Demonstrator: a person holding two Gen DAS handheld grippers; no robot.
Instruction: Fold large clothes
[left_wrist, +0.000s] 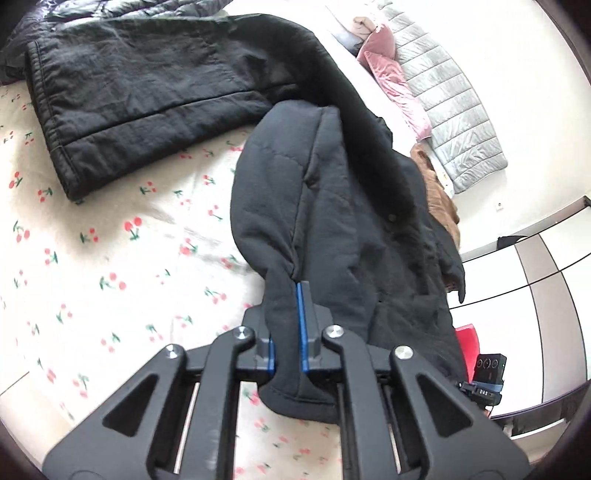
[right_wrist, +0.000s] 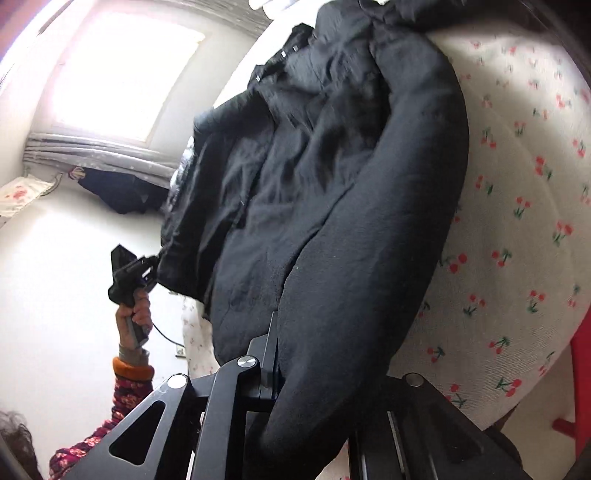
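Left wrist view first: the left gripper (left_wrist: 291, 295) has its blue-edged jaws pressed together on a fold of the black coat (left_wrist: 332, 221), pinching what looks like a padded sleeve or hem edge, with cloth bulging out behind the pads. Gripping at an edge like this gives a clean line to carry the fabric over, which is probably why the pinch sits there and not in the bulk. From that pinch the coat runs away from the gripper and lies partly across the cherry-print sheet (left_wrist: 110, 240) of the bed, its far panel spread flat.

Right wrist view shows the right gripper (right_wrist: 275, 354) likewise closed on another thick edge of the same coat, though cloth covers one finger. The coat hangs between the two grips, partly draped on the bed. A hand (right_wrist: 135, 314) in a patterned sleeve (right_wrist: 129, 387) holds the left gripper at the coat's other edge, so the two grips spread the garment for folding.
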